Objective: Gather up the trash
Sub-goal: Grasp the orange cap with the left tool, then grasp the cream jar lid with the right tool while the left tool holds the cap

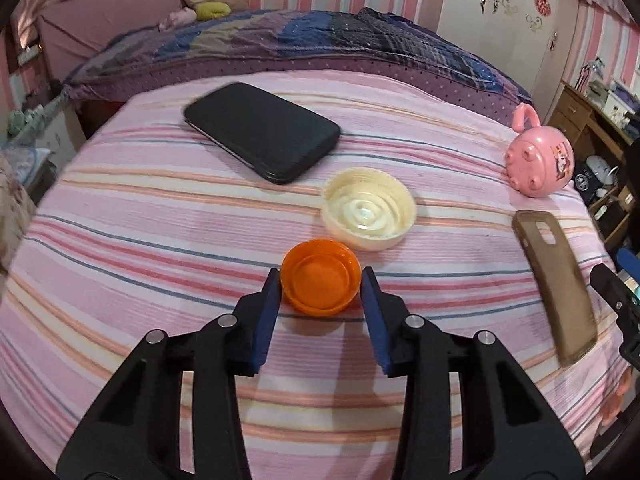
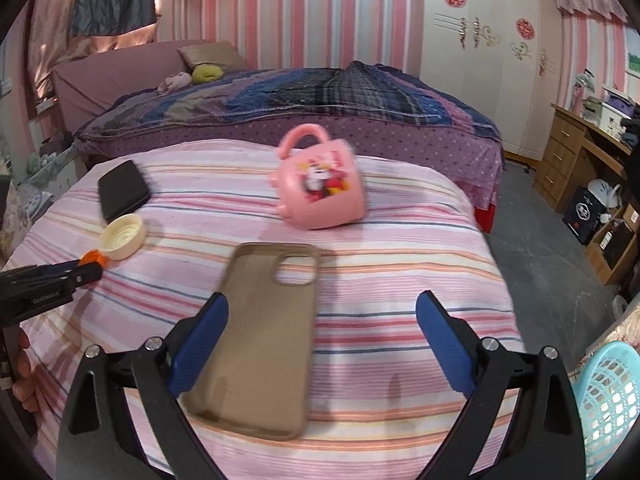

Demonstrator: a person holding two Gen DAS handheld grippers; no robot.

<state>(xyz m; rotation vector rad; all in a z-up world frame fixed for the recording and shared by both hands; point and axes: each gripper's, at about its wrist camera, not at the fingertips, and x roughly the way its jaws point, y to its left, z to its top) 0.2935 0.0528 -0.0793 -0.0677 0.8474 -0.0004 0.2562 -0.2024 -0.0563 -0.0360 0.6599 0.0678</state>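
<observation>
Orange cap between the left gripper's pads

The orange bottle cap [image 1: 320, 277] lies on the striped cloth [image 1: 160, 240], both blue pads of the left gripper [image 1: 321, 280] against its sides, clamping it. The right gripper [image 2: 320, 312] gapes wide above a brown phone case [image 2: 260, 336].

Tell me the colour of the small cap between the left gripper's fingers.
Orange; the small round plastic cap shows best in the left wrist view.

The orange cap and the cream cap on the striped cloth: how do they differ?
The orange cap is smaller and smooth inside; the cream cap is wider, with raised rings on its floor. The orange cap sits between the left gripper's blue pads; the cream cap lies free just beyond it. Both rest open side up on the striped cloth.
</observation>
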